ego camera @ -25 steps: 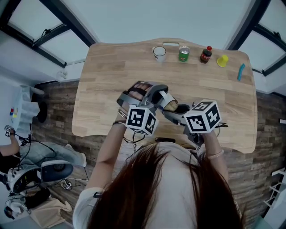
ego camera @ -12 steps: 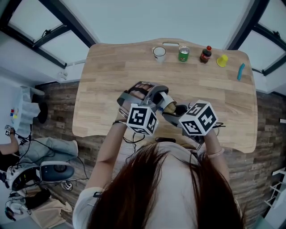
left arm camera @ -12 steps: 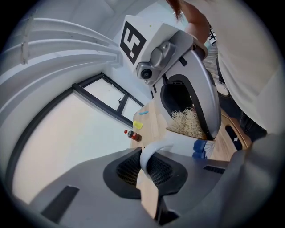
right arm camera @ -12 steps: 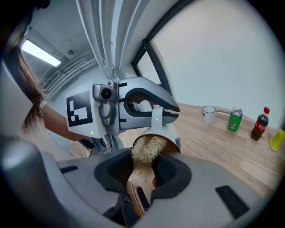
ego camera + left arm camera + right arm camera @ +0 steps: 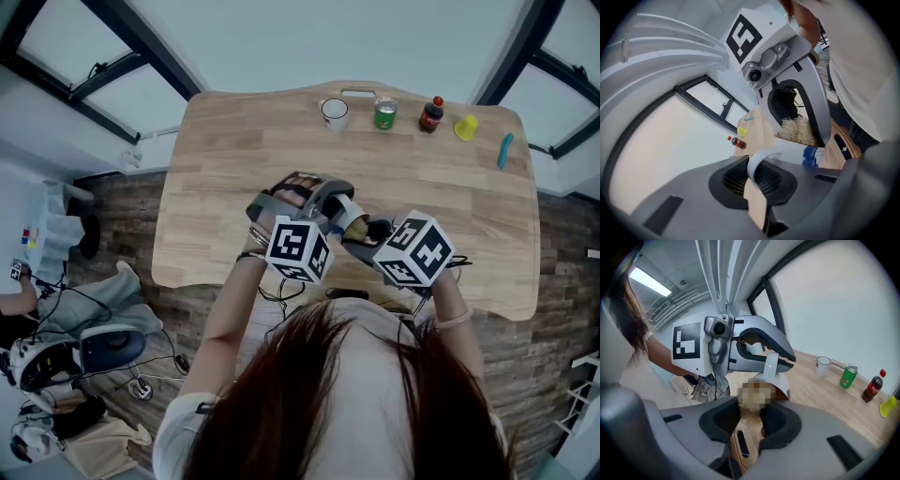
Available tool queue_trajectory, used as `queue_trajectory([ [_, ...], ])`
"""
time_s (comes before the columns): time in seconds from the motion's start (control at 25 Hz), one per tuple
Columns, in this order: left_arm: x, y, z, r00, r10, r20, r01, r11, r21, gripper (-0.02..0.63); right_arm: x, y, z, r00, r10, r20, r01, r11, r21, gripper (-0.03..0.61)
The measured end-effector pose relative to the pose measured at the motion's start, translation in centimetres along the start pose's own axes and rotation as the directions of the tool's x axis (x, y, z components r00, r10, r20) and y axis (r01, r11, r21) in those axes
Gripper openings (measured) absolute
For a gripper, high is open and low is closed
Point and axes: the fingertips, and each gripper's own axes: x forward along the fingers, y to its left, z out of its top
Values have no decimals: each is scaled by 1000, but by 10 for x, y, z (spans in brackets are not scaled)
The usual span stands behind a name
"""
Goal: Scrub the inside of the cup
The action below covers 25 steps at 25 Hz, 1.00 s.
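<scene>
White cup (image 5: pixel 787 151) is clamped by its handle in the left gripper (image 5: pixel 758 185); a wooden brush (image 5: pixel 750 414) is held tight in the right gripper (image 5: pixel 749 422), bristles shoved inside the cup.

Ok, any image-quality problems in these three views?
Head view: sharp, bluish cast, wooden table edges bowed. Left gripper view: heavy fisheye, dark corners, white cup clear. Right gripper view: same vignette; mosaic patch covers part of the straw-bristled brush between the jaws.

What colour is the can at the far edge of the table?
Green. The can shows best in the right gripper view.
</scene>
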Motion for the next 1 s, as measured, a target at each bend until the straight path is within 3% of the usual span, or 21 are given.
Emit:
queue_trajectory([
  [0.36, 2, -4, -2, 999, -33, -7, 33, 999, -9, 28, 3, 2, -4, 998, -31, -62, 23, 991, -128, 126],
  [1.0, 7, -6, -13, 999, -17, -40, 17, 1000, -5, 28, 6, -6, -10, 996, -46, -79, 39, 995, -89, 126],
])
